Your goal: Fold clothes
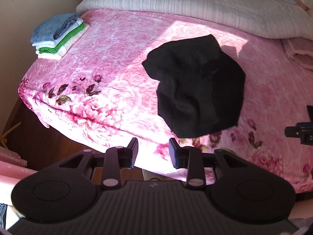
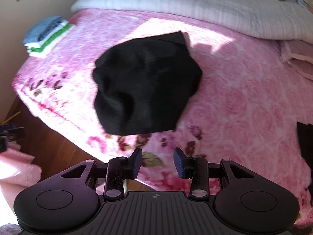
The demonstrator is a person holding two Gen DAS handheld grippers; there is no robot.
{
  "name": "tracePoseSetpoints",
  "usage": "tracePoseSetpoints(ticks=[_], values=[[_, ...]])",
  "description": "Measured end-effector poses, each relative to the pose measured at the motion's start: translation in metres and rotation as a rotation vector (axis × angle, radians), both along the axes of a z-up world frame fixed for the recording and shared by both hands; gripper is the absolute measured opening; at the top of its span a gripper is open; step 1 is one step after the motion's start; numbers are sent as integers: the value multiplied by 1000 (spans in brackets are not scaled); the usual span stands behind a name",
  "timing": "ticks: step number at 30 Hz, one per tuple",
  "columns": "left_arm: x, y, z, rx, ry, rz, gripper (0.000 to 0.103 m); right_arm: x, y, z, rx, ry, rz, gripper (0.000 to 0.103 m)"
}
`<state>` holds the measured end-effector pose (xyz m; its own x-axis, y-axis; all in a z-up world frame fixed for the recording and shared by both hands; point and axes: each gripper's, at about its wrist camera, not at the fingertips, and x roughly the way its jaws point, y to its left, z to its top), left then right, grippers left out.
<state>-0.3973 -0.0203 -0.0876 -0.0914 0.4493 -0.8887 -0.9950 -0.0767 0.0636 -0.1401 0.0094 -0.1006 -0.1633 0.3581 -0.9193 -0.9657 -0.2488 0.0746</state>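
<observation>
A pink floral bed [image 1: 117, 62] carries a rumpled black garment [image 1: 195, 86] at 12 o'clock of both spread, empty claws, left claw [image 1: 153, 152] and right claw [image 2: 158, 162]. Pinching 1 layer could drag the bunch crooked.

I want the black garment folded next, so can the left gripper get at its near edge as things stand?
Probably yes. The left gripper is open and empty, and only bare pink bedspread lies between it and the black garment. The folded stack sits far off at the bed's corner, out of the way.
</observation>
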Motion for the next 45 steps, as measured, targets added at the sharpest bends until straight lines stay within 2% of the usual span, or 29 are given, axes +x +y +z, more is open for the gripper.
tracePoseSetpoints(ticks=[5,14,19,24,26,31,33,35,41,45], values=[[-29,53,-16,-39,-26,-3,30,-11,39,-14,-29,-25,-25,40],[-93,163,-47,-130,-122,-61,34,-67,117,-48,-152,-55,-95,40],[-129,217,-77,-183,-184,-86,34,-81,151,-67,-210,-69,-184,40],[-150,263,-121,-226,-224,-78,34,-85,171,-100,-270,-116,-247,40],[-156,275,-139,-245,-280,-45,35,-82,175,-114,-289,-126,-249,40],[-174,298,-185,-298,-444,127,35,-67,194,-145,-270,-136,-260,43],[-182,306,-199,-299,-510,197,35,-53,210,-151,-218,-130,-277,56],[-192,311,-210,-293,-580,274,36,-38,227,-156,-164,-120,-296,63],[-205,323,-244,-242,-748,473,39,5,283,-178,-41,-69,-336,70],[-211,327,-257,-136,-852,594,41,12,316,-188,54,-50,-255,71]])
